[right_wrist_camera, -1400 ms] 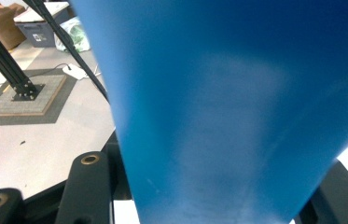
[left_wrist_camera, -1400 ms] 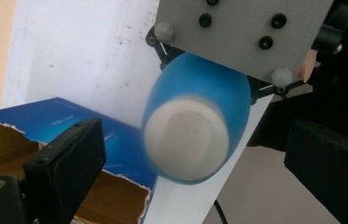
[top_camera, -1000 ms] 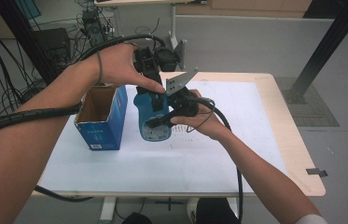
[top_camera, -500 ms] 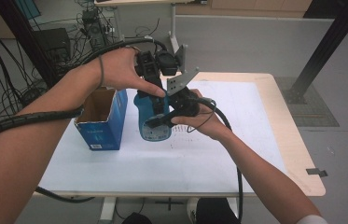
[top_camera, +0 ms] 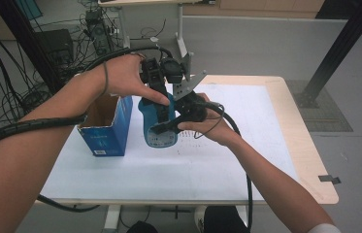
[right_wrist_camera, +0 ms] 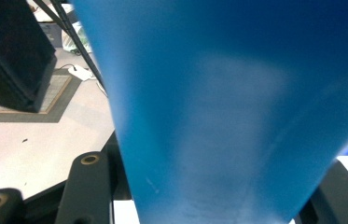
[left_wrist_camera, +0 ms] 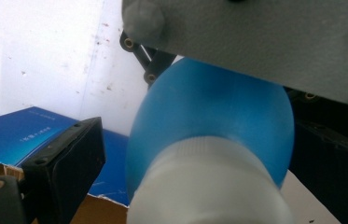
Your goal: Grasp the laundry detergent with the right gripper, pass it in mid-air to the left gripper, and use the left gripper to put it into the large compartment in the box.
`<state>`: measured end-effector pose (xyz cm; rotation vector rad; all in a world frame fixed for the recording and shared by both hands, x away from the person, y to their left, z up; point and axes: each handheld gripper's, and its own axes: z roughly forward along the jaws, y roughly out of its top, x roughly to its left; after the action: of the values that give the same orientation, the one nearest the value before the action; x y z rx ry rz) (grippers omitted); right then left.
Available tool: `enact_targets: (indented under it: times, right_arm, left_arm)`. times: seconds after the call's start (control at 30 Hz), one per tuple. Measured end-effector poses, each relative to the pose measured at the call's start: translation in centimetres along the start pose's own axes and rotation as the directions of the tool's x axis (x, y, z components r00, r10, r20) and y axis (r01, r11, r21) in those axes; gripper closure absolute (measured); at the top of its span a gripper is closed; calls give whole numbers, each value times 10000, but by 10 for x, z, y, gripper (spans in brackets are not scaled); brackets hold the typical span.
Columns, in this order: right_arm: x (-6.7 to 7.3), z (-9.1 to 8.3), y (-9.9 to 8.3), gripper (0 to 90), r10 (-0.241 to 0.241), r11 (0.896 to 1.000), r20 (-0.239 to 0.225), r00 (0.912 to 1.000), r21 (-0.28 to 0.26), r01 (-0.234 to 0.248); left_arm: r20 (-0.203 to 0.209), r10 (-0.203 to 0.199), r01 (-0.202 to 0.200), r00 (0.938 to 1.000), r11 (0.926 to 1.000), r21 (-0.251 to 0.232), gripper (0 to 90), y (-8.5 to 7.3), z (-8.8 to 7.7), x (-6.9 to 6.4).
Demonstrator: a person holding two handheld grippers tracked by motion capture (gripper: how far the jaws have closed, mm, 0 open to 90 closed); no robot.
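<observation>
The right gripper [top_camera: 169, 127] clamps the blue bottle [top_camera: 158, 127] upright above the counter [top_camera: 227, 160], beside the blue box [top_camera: 106, 133]. The left gripper [top_camera: 161, 80] straddles its white cap [left_wrist_camera: 209, 186], jaws apart; closing and twisting likely follows.

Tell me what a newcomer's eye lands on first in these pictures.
First, the blue bottle upright at the table's middle, clamped at its body by the right gripper. Next, the left gripper over the bottle's top, its jaws either side of the white cap. Then the open blue box standing just left of the bottle.
</observation>
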<state>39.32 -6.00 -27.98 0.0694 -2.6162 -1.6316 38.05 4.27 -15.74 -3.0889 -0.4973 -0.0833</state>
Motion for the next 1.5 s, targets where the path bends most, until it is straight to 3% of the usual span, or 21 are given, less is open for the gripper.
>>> enact_targets:
  times: [0.93,1.07,1.1,1.5]
  right_arm:
    - [1,0,0,438,-83,10000,38,10000,20,83]
    - [1,-1,0,438,-17,10000,23,10000,49,17]
    - [3,-2,0,438,296,9992,18,9996,252,-296]
    - [1,-2,-1,438,146,9996,80,9999,232,-147]
  left_arm:
    - [-165,89,-89,9998,10000,-22,65,3,-4,-2]
    - [-182,125,-125,9998,9999,4,66,3,-5,-2]
    - [-181,128,-128,9998,9999,9,66,3,-5,-2]
    - [-158,125,-126,9998,9999,-57,65,2,-6,-2]
